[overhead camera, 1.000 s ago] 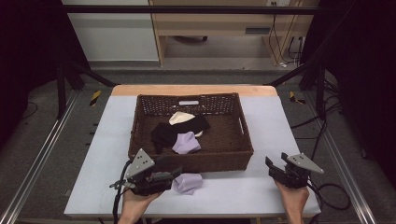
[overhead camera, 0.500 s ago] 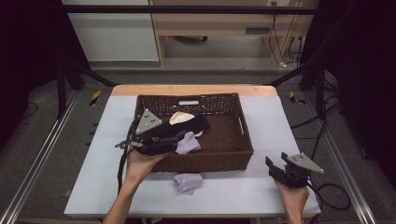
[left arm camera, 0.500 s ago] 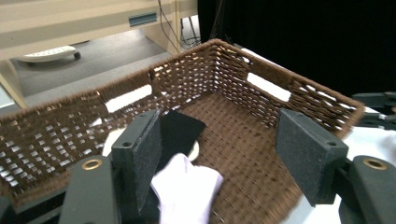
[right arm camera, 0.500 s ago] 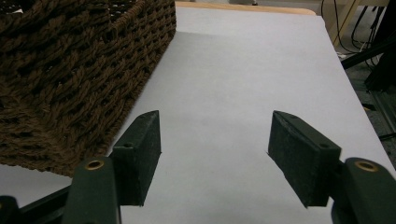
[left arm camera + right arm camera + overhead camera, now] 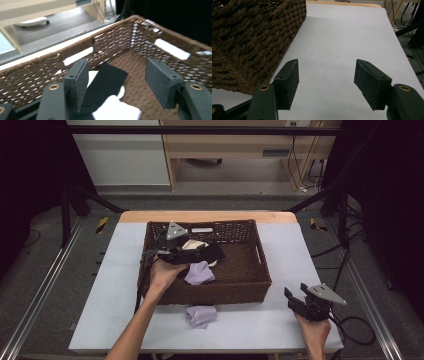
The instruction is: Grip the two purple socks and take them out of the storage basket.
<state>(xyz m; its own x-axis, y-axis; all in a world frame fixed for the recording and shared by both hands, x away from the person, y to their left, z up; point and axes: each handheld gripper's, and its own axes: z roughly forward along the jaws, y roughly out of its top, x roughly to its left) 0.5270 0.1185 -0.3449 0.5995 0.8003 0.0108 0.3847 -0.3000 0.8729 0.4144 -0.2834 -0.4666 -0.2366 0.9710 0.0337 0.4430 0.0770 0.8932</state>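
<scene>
My left gripper (image 5: 202, 254) hovers open over the left part of the brown wicker basket (image 5: 250, 285), pointing right. Its jaws have just been closing a little with nothing pressed between them. Below them lie a black cloth (image 5: 107, 80) and a pale cloth (image 5: 117, 111). A lavender cloth (image 5: 200, 272) lies inside the basket near the front wall. Another lavender cloth (image 5: 201, 315) lies on the table in front of the basket. My right gripper (image 5: 295, 299) rests at the table's front right, open over bare table (image 5: 327, 75). Its jaws have just been closing with nothing between them.
A cream cloth (image 5: 192, 245) lies in the basket behind my left gripper. The basket's woven corner (image 5: 249, 37) stands to the left of my right gripper. White table surface (image 5: 300, 255) stretches to the right of the basket. Metal frame rails (image 5: 45, 285) run along both table sides.
My left hand moved from the table's front edge beside the lavender cloth up and away over the basket. That cloth stays on the table. The right hand has kept still.
</scene>
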